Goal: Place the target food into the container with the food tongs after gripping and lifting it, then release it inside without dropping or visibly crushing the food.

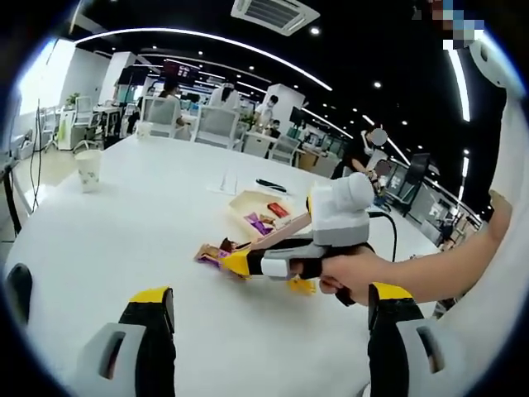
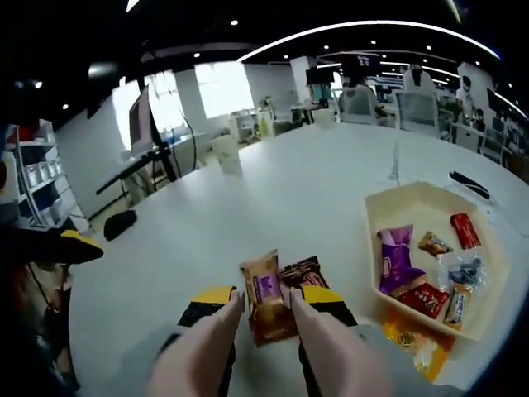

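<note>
In the left gripper view, the left gripper (image 1: 269, 318) holds its fingers apart above a white bench (image 1: 140, 223) in an open office with chairs (image 1: 216, 124); a paper cup (image 1: 88, 169) stands far off. In the right gripper view, the right gripper (image 2: 267, 310), fingers apart, straddles an orange snack packet (image 2: 266, 308) lying on the bench beside the cream container (image 2: 413, 203) of 6 or so wrapped snacks.

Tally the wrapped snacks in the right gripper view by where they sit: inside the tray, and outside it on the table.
Inside the beige tray: 6 (purple, small brown, red at the far side, clear-blue, red at the near side, brown bar)
On the table, outside the tray: 3 (orange-brown packet between the tongs, dark brown, yellow)
Total: 9
</note>
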Demonstrator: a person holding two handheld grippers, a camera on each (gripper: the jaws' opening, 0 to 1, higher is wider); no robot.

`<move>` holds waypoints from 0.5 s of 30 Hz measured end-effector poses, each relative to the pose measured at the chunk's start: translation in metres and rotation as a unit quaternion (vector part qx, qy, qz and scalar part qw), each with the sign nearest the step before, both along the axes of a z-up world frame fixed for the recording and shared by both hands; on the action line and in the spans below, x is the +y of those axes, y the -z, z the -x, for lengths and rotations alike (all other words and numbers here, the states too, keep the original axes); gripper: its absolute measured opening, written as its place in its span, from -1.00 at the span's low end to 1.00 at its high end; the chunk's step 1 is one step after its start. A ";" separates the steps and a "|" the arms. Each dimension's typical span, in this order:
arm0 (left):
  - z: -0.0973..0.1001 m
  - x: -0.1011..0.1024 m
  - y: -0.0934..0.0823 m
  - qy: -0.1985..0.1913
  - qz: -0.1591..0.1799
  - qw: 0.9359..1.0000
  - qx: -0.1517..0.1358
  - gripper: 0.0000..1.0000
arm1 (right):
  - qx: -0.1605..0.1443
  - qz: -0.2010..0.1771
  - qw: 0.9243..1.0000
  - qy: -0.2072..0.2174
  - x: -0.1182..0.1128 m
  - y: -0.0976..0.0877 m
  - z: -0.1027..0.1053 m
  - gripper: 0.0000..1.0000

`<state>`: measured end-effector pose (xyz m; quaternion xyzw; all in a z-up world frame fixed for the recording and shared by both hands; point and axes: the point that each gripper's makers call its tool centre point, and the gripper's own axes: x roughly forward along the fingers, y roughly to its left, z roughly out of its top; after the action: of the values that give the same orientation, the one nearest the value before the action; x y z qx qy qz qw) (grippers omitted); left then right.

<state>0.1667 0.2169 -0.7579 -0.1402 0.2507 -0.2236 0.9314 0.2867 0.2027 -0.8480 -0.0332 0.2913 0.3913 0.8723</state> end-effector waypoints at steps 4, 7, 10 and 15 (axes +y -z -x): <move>-0.003 -0.001 -0.002 -0.001 -0.001 1.000 -0.004 0.97 | -0.007 0.000 1.000 0.000 -0.002 -0.002 0.001 -0.43; -0.002 -0.001 -0.002 -0.003 -0.002 1.000 -0.004 0.97 | -0.008 0.003 1.000 -0.002 0.000 -0.002 0.000 -0.43; 0.001 -0.001 -0.001 -0.003 -0.004 1.000 -0.001 0.97 | -0.011 0.000 1.000 -0.003 0.003 -0.006 -0.002 -0.43; 0.003 0.000 0.001 -0.001 -0.006 1.000 0.005 0.97 | -0.008 -0.007 1.000 -0.009 0.013 -0.006 -0.005 -0.42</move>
<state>0.1634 0.2171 -0.7592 -0.1357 0.2563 -0.2202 0.9313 0.2920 0.2155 -0.8417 -0.0325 0.2811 0.4010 0.8713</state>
